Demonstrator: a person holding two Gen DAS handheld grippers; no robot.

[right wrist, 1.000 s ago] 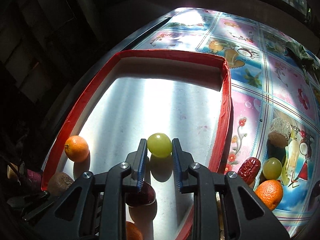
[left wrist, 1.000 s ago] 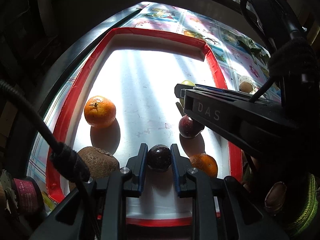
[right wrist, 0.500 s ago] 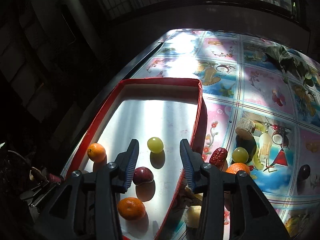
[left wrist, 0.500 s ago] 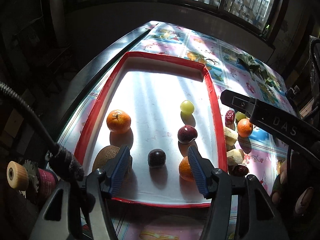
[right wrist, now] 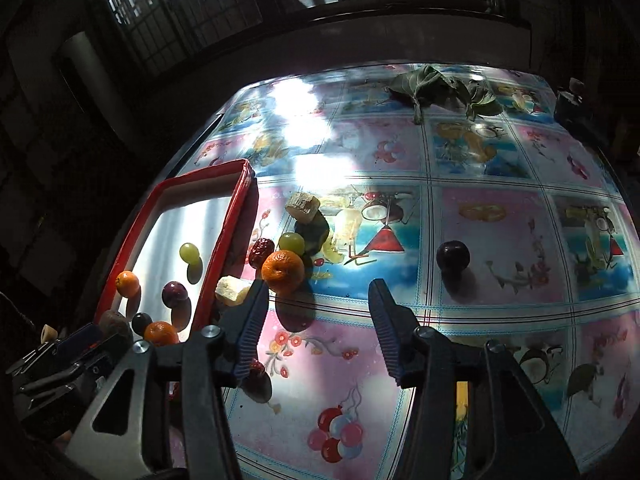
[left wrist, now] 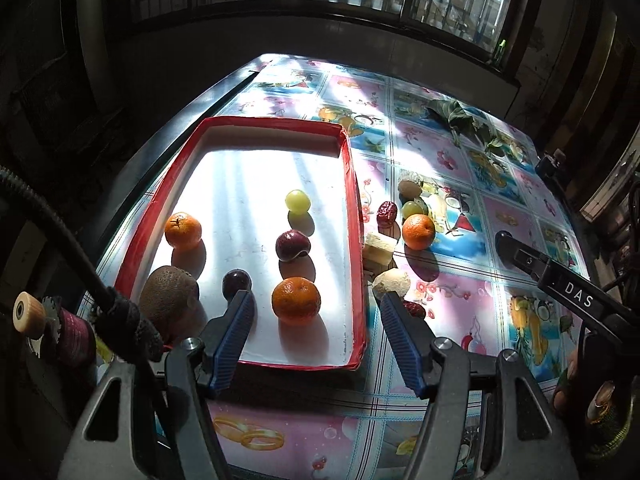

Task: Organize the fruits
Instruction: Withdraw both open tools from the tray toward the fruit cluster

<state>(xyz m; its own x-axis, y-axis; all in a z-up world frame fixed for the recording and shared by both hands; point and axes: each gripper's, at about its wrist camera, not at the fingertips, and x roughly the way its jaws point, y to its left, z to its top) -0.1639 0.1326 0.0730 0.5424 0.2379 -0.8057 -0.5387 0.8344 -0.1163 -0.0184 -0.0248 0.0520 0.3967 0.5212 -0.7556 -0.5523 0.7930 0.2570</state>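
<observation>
A red-rimmed white tray point(left wrist: 354, 216) holds a green grape point(left wrist: 297, 201), two oranges point(left wrist: 183, 231), a dark red plum point(left wrist: 293, 245), a darker plum point(left wrist: 236, 283) and a kiwi point(left wrist: 168, 298). My left gripper point(left wrist: 316, 304) hovers above the tray's near end, its jaws opening with nothing gripped. My right gripper point(right wrist: 317, 286) hangs over the patterned table right of the tray point(right wrist: 224, 240), its jaws opening and empty. An orange point(right wrist: 283, 272) lies just past its left finger. A dark plum point(right wrist: 452, 255) sits alone further right.
Beside the tray's right rim lie a red date point(right wrist: 262, 250), a green grape point(right wrist: 291, 241), a pale cube point(right wrist: 303, 204) and a pale chunk point(right wrist: 230, 290). Green leaves point(right wrist: 432, 84) rest at the table's far edge. A dark wall and barred windows stand behind.
The left gripper let go of the darker plum and the right let go of the green grape, both in the tray. Both drew back and up; the right swung right over the table.
</observation>
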